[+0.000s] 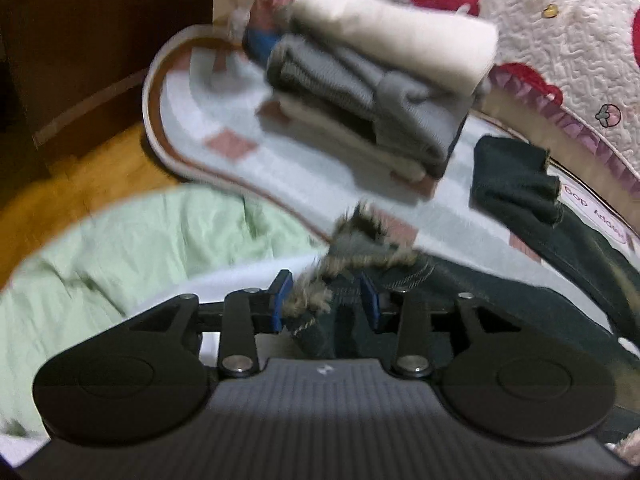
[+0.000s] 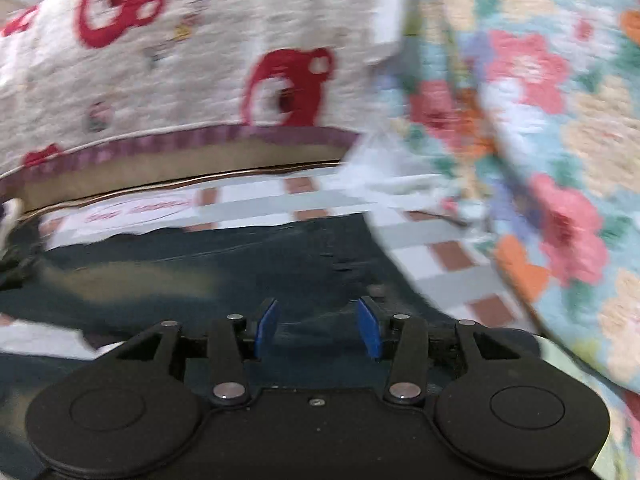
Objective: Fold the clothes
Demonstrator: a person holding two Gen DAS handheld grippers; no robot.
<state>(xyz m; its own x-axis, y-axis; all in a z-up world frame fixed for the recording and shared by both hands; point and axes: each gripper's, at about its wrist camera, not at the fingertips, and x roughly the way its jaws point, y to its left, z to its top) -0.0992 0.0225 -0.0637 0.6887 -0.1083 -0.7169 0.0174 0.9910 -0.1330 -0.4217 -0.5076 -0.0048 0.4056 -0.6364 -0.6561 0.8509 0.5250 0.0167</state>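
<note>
counts of what the two wrist views show

one pair of dark denim jeans (image 1: 516, 184) with a frayed hem, at 4 o'clock in the left view; one stack of folded clothes (image 1: 372, 80) at 12 o'clock, with about four layers showing, the blur making the count unsure; one checked mat (image 1: 224, 120); one pale green sheet (image 1: 120, 248) at 8 o'clock; one white bear-print quilt (image 2: 192, 60) at 11 o'clock in the right view; one floral blanket (image 2: 552, 128) at 3 o'clock; two grippers, left gripper (image 1: 325, 300) and right gripper (image 2: 318, 330).
</note>
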